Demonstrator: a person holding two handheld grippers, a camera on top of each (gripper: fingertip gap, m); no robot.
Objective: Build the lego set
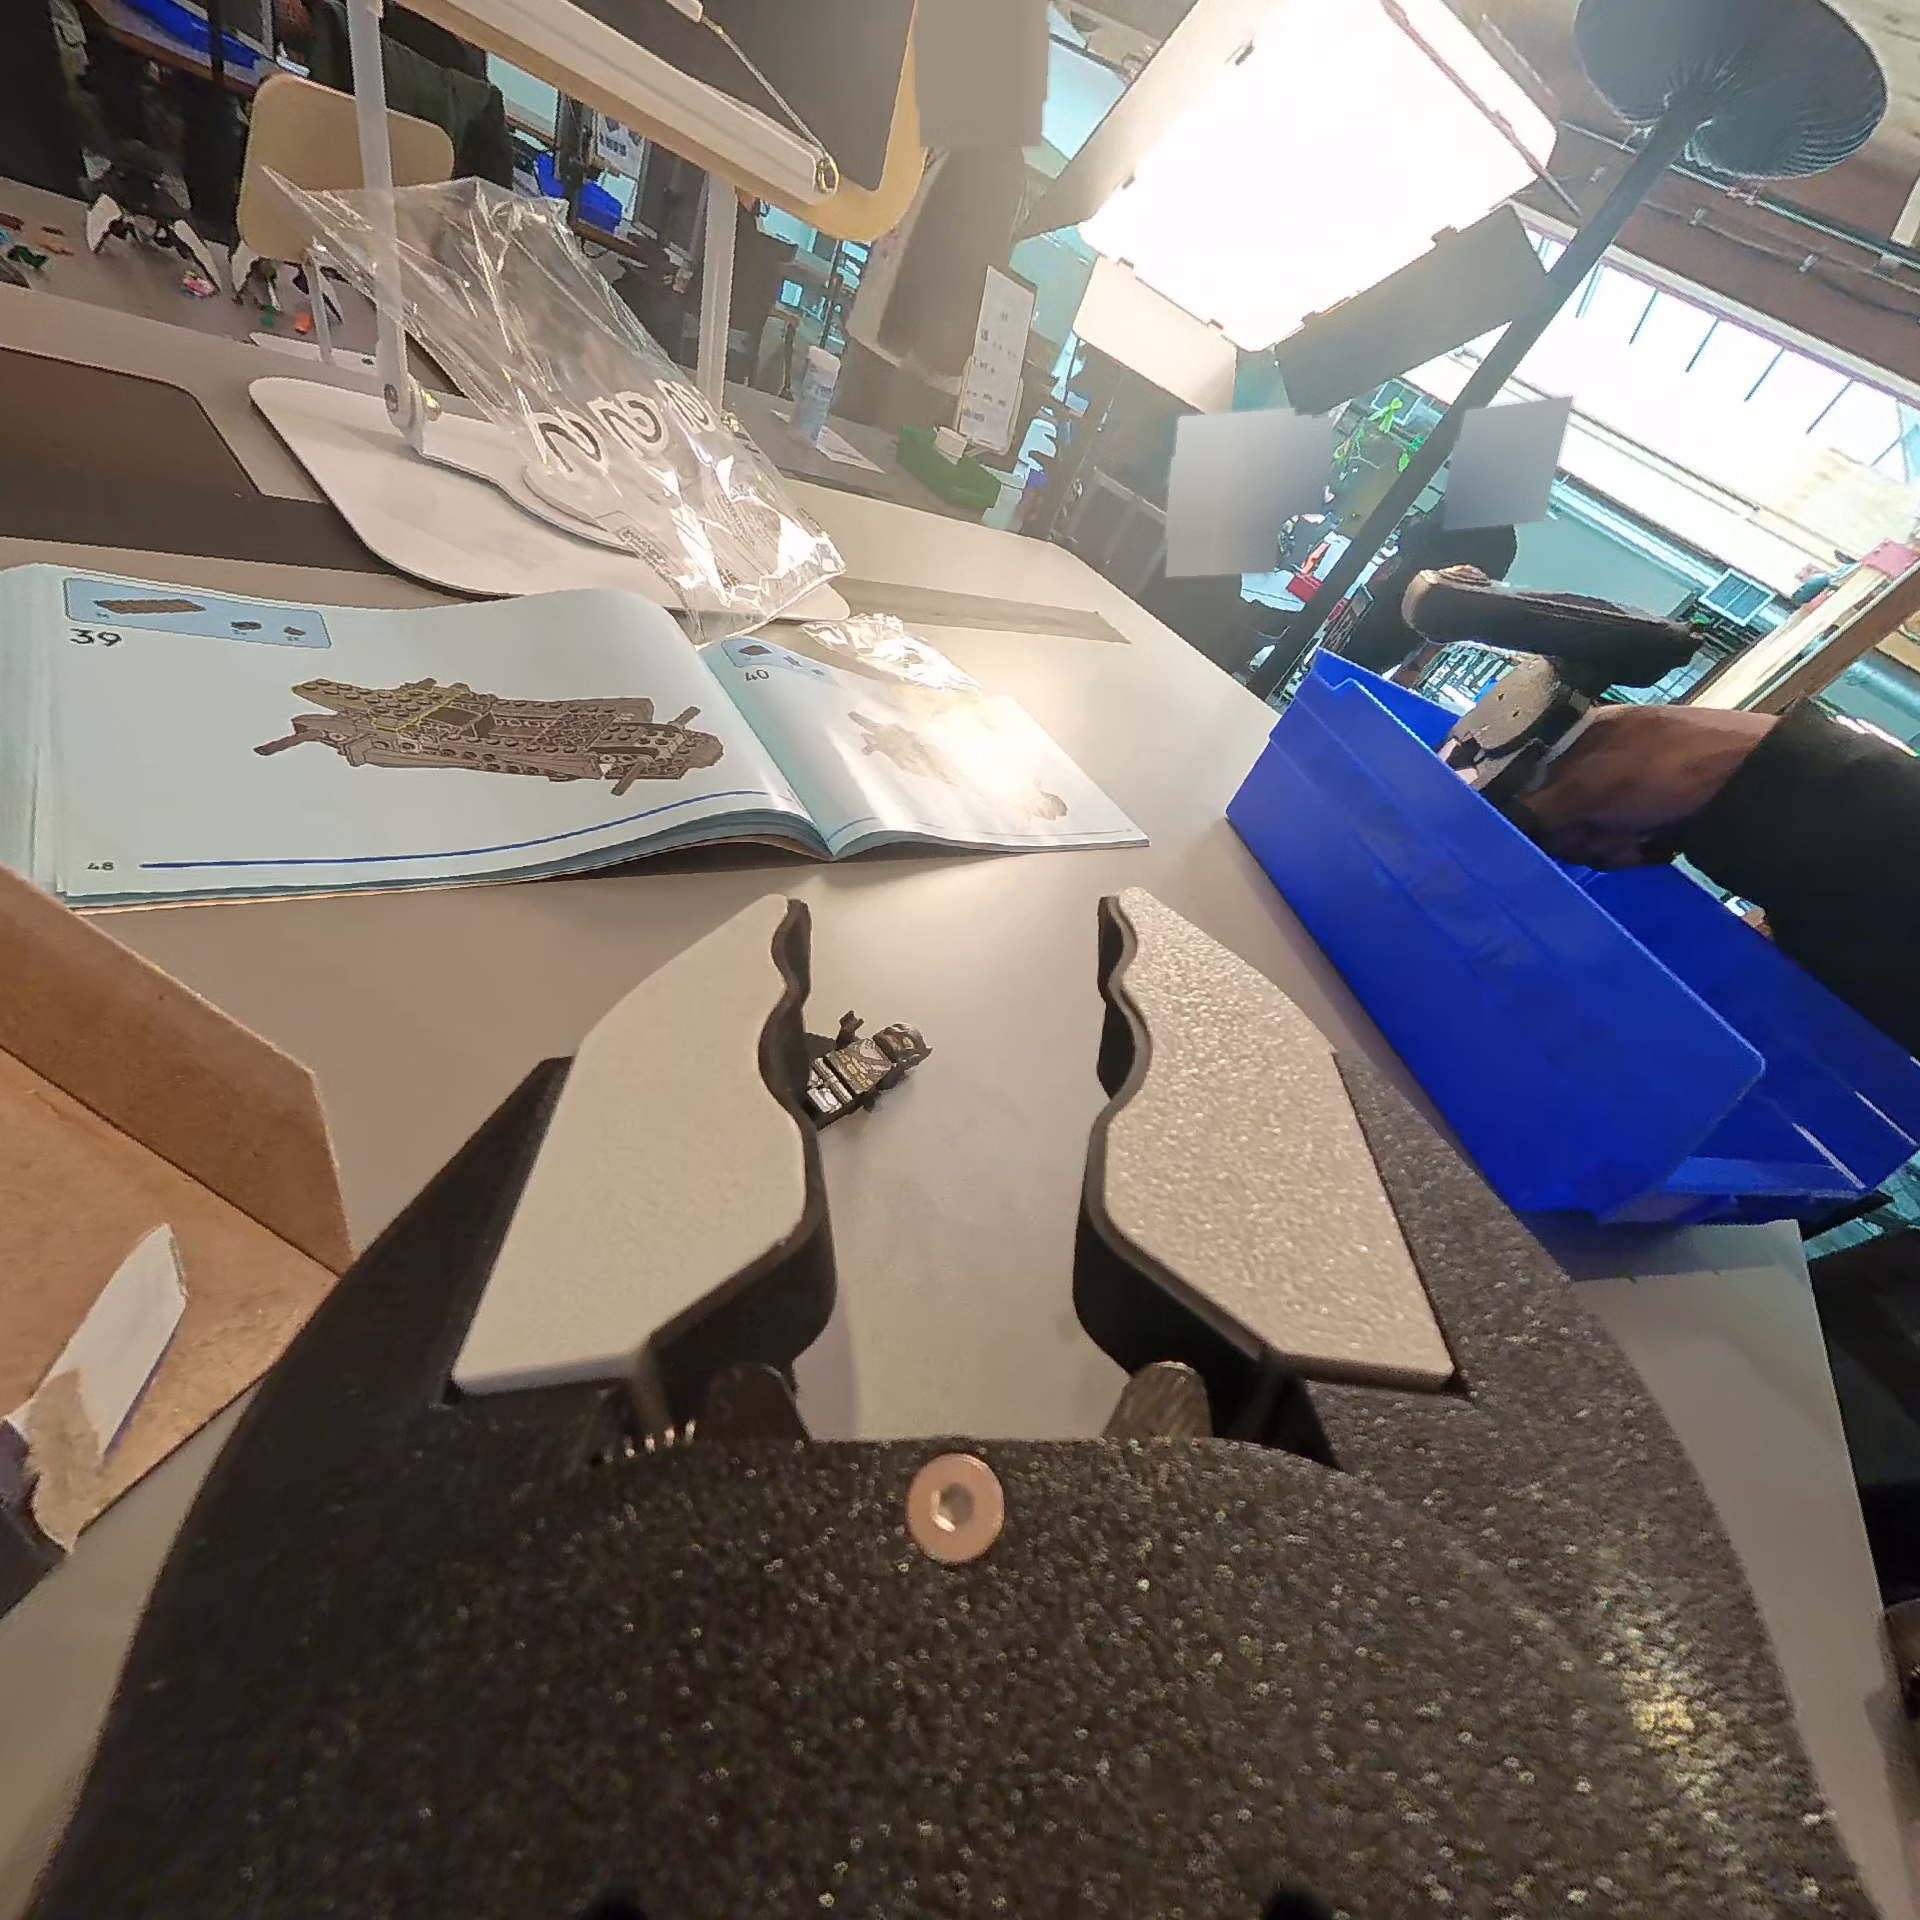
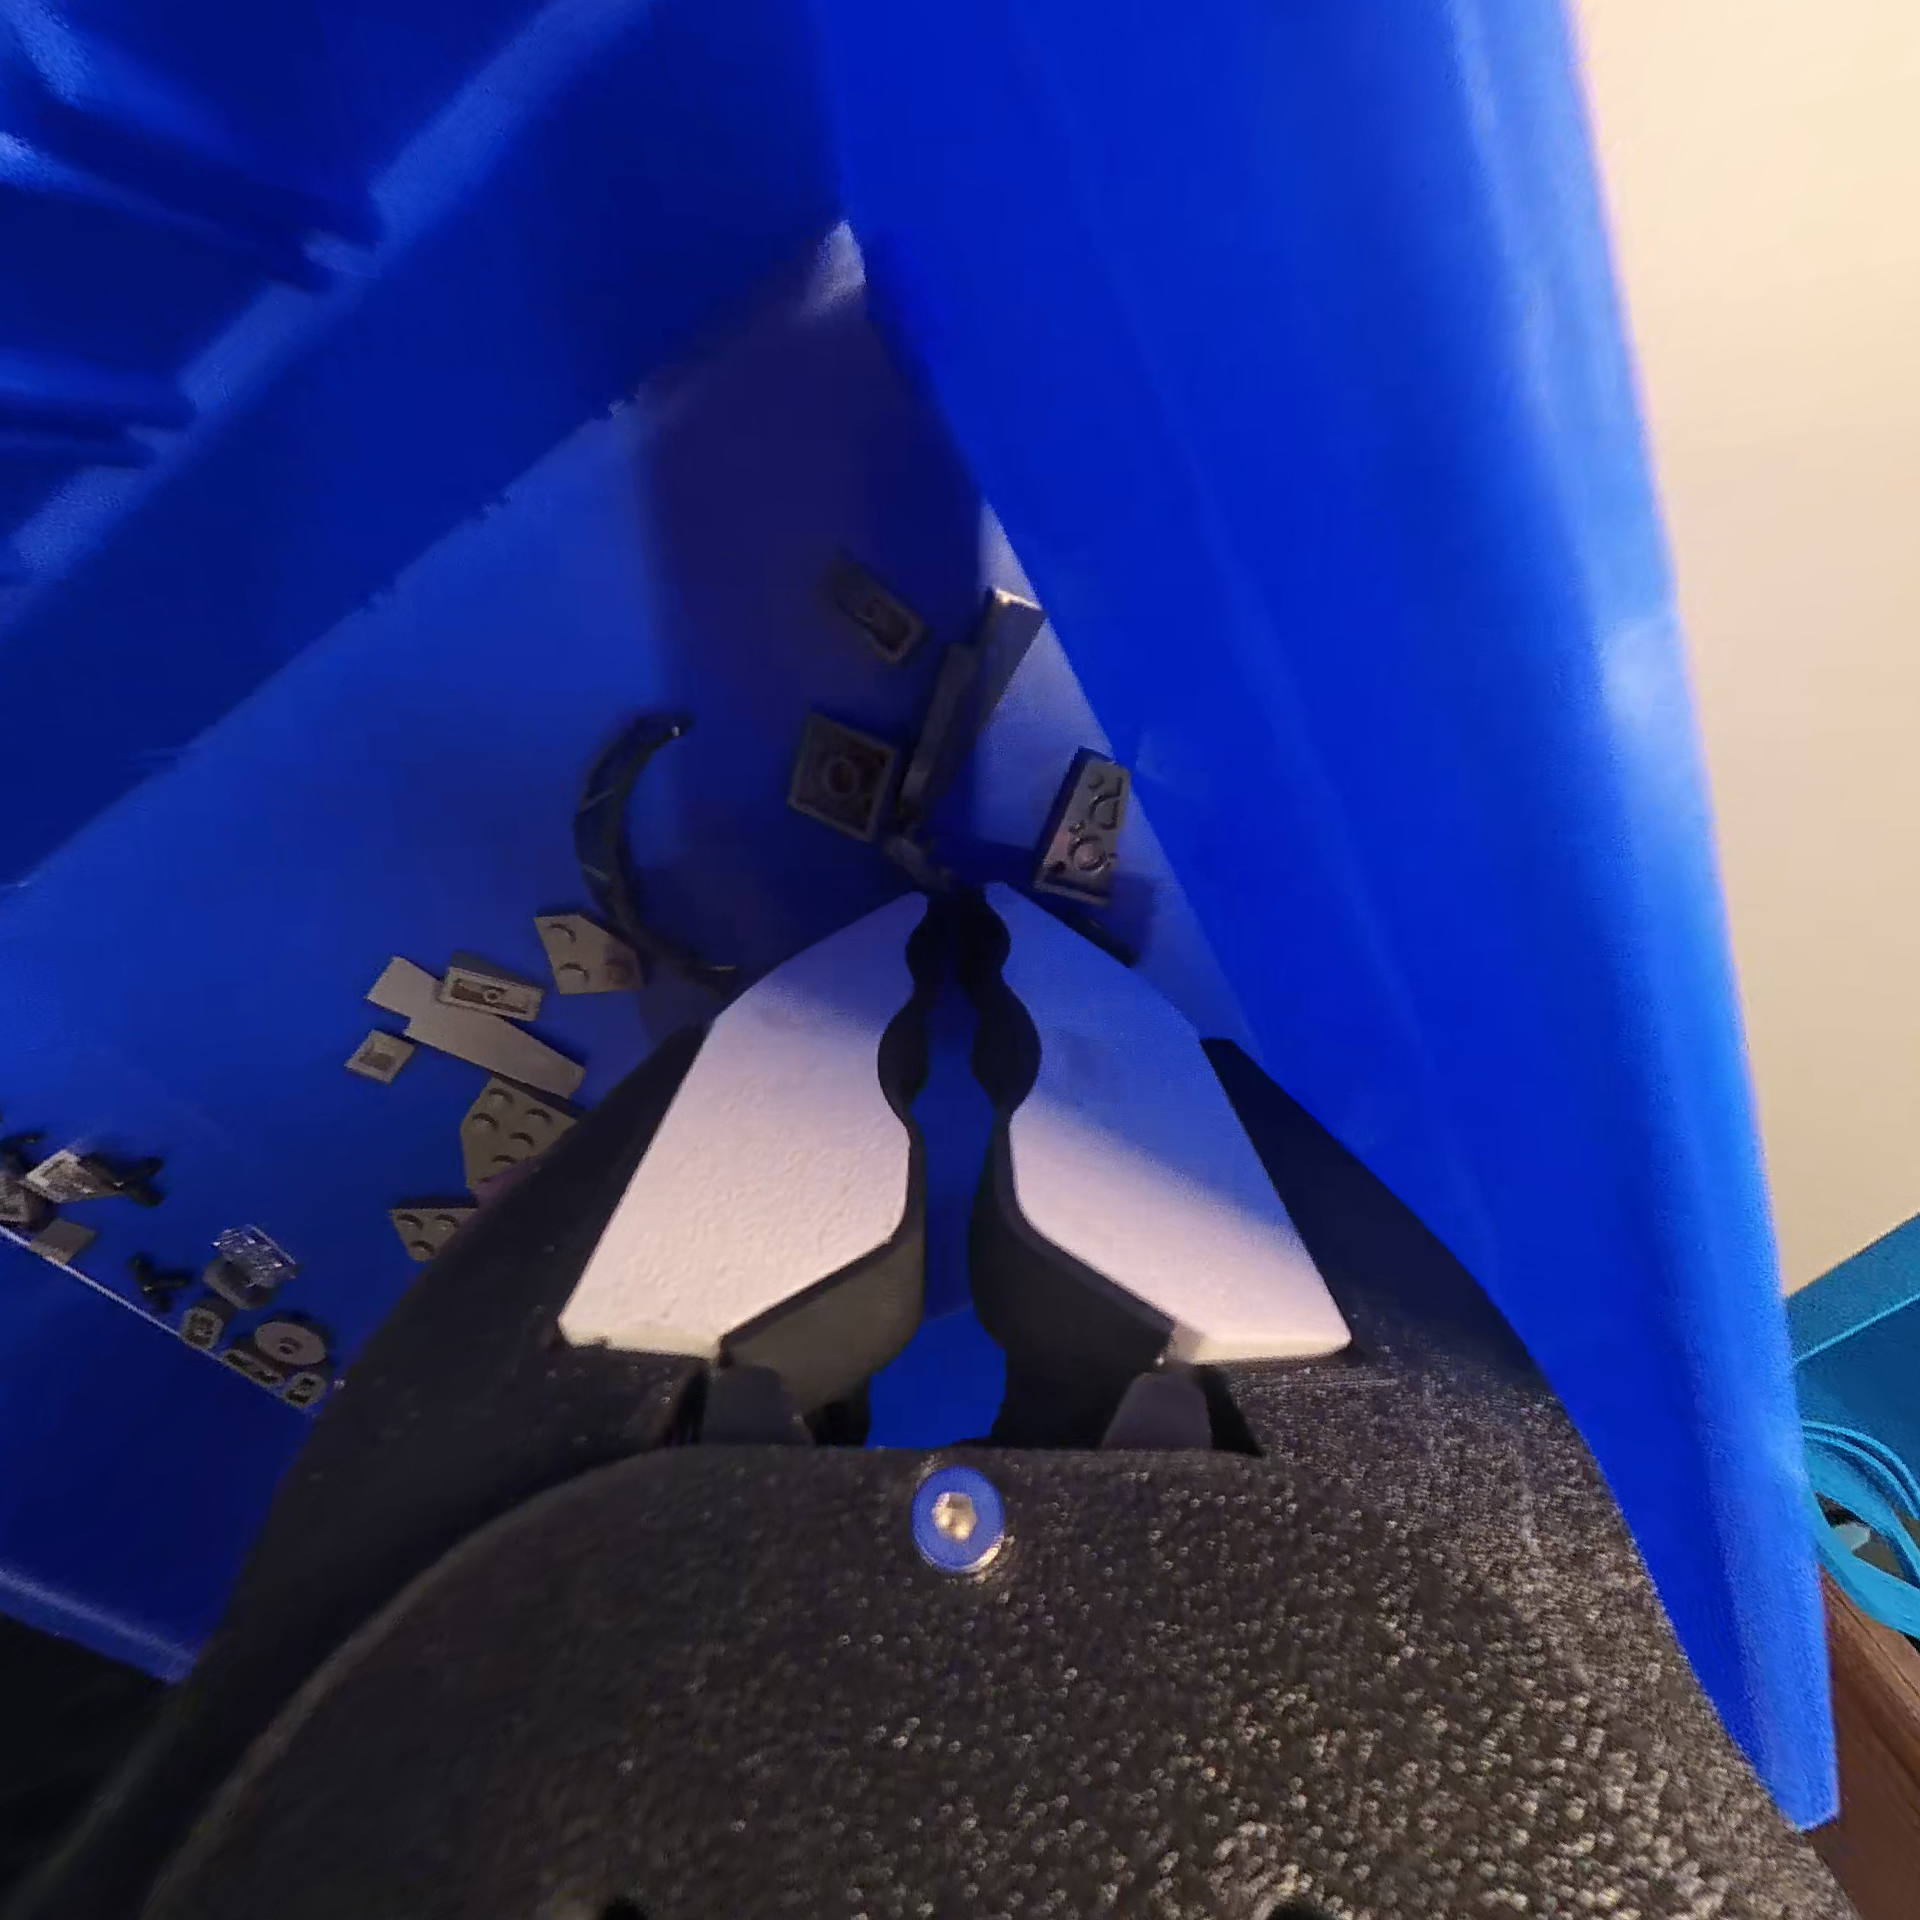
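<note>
My left gripper (image 1: 951, 914) is open and low over the grey table (image 1: 987, 1247). A small dark minifigure (image 1: 868, 1065) lies flat on the table between its fingers, close to the left finger (image 1: 675, 1122), with no pad pressing on it. My right gripper (image 2: 954, 899) is deep inside the blue bin (image 2: 1247, 520), its fingertips closed on the near end of a long thin dark grey piece (image 2: 961, 707) that points away along the bin corner. In the left wrist view the right gripper (image 1: 1507, 727) reaches into the bin (image 1: 1507, 987) at the right.
An open instruction booklet (image 1: 416, 727) lies beyond my left gripper, with clear plastic bags (image 1: 582, 416) and a white stand base (image 1: 416, 488) behind it. A cardboard box (image 1: 156, 1091) stands at the left. Several loose grey pieces lie in the bin, including a square plate (image 2: 842, 779), a wedge plate (image 2: 1086, 831) and a curved black piece (image 2: 613, 831). Left tips to right tips: about 45 cm.
</note>
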